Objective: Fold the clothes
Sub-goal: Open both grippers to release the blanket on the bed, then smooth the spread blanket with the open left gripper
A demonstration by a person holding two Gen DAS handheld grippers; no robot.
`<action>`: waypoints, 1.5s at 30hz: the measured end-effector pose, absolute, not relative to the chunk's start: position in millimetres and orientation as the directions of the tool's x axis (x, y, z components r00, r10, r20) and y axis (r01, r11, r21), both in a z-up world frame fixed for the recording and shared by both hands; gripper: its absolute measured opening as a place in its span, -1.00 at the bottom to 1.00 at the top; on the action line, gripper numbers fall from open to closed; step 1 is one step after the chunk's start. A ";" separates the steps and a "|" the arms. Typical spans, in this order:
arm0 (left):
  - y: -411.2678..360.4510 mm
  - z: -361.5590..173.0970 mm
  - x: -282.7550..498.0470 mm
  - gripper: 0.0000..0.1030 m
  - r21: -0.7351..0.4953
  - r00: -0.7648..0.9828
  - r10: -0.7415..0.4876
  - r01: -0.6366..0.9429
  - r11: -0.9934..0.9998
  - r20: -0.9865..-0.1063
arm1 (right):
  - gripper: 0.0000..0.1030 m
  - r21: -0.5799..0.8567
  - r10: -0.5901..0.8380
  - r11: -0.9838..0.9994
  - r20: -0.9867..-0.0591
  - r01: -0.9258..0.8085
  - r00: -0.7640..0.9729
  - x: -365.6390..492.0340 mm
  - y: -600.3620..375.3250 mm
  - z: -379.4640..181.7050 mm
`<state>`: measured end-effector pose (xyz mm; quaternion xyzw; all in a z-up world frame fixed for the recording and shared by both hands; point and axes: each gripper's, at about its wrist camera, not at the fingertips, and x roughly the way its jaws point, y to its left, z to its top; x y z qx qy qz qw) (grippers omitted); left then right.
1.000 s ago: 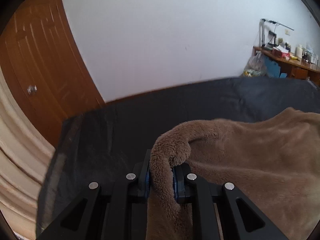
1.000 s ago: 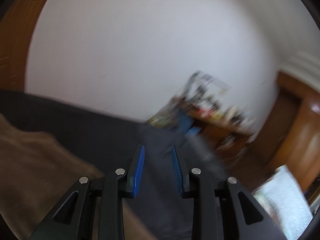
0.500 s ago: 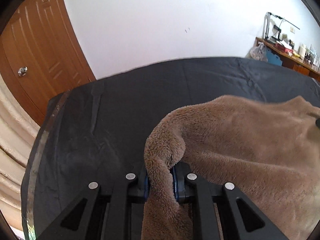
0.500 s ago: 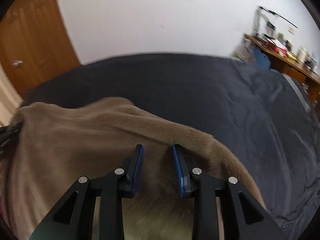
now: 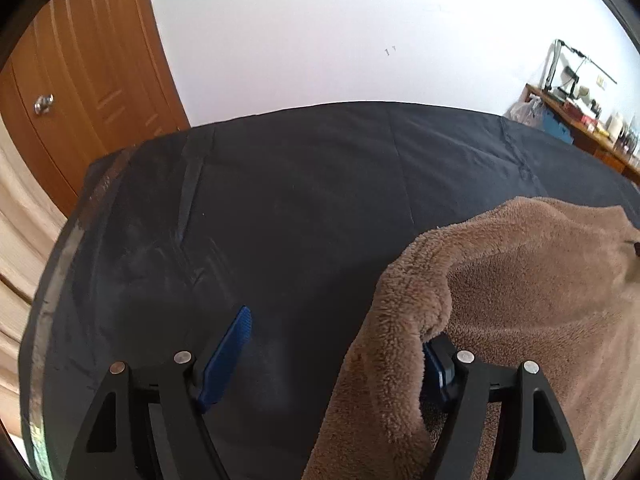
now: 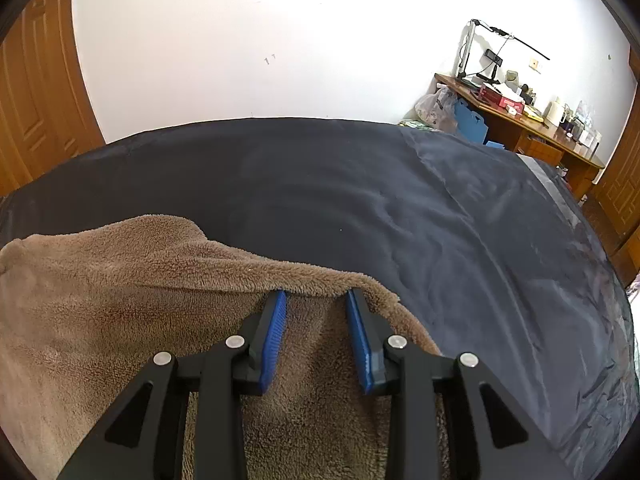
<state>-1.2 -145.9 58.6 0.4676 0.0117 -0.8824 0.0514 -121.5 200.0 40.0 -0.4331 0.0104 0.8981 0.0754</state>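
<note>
Left gripper (image 5: 336, 354): jaws spread wide, fleece fold draped over the right finger, nothing clamped.
Right gripper (image 6: 316, 336): jaws parted, poised over fleece edge.
Brown fuzzy fleece garment (image 6: 120, 292): spread on black sheet-covered bed (image 6: 360, 184).
Backdrop: brown wooden door (image 5: 80, 80), cluttered wooden desk (image 6: 520, 120).

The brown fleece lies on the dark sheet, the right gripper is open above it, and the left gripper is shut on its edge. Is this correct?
Not quite. The left gripper is open, not shut: the left wrist view shows its jaws wide apart, with the fleece edge only draped over one finger. The rest holds: the fleece lies on the dark sheet, and the right gripper is open above it.
</note>
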 end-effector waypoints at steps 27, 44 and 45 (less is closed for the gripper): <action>-95.5 107.3 209.0 0.53 0.094 -0.531 -0.059 -0.040 -0.995 -0.845 | -0.10 -0.027 0.107 -0.990 -0.778 -0.136 -0.620 -126.2 204.9 38.6; -85.7 65.5 242.8 0.53 0.278 -0.503 -0.296 0.112 -0.954 -0.812 | 0.62 -0.019 0.053 -0.998 -0.787 -0.062 -0.614 -125.8 187.9 30.8; -91.3 69.3 241.2 0.53 0.289 -0.512 -0.315 0.133 -0.948 -0.799 | 0.62 -0.019 0.051 -0.998 -0.787 -0.059 -0.614 -122.1 191.4 31.9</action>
